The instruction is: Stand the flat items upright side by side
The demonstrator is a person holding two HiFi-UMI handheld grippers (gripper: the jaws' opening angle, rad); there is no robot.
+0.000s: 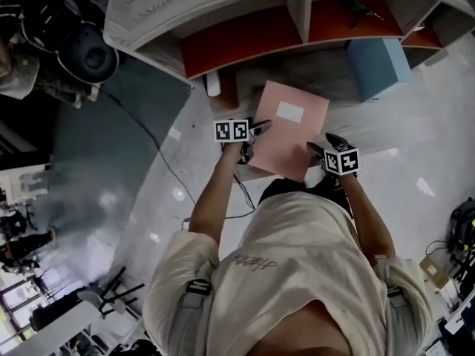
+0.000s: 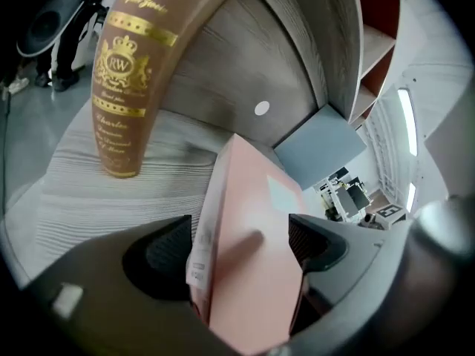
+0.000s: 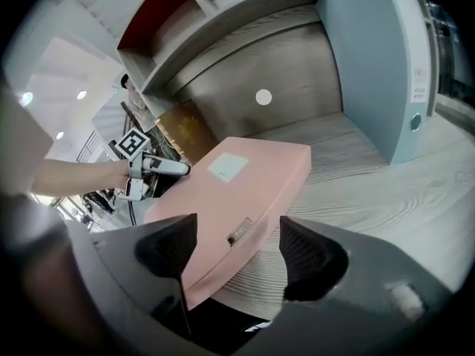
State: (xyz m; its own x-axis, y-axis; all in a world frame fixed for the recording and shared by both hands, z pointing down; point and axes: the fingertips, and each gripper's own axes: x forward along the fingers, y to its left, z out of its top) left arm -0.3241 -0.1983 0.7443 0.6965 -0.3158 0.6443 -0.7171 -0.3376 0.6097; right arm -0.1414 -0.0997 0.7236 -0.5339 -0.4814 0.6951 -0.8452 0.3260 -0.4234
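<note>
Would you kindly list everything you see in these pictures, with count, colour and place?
pink box: one, pink with a white label, lying flat on the wood-grain board
brown box: one, brown with gold print, upright to the left of the pink box
binder: one, light blue, upright to the right of the pink box
shelf unit: one, pale frame with red back panels, behind the items
cable: one, black, on the floor at left
person: one, beige shirt, facing the shelf unit
left gripper: one, dark jaws apart around the pink box's left corner
right gripper: one, dark jaws apart at the pink box's right edge
</note>
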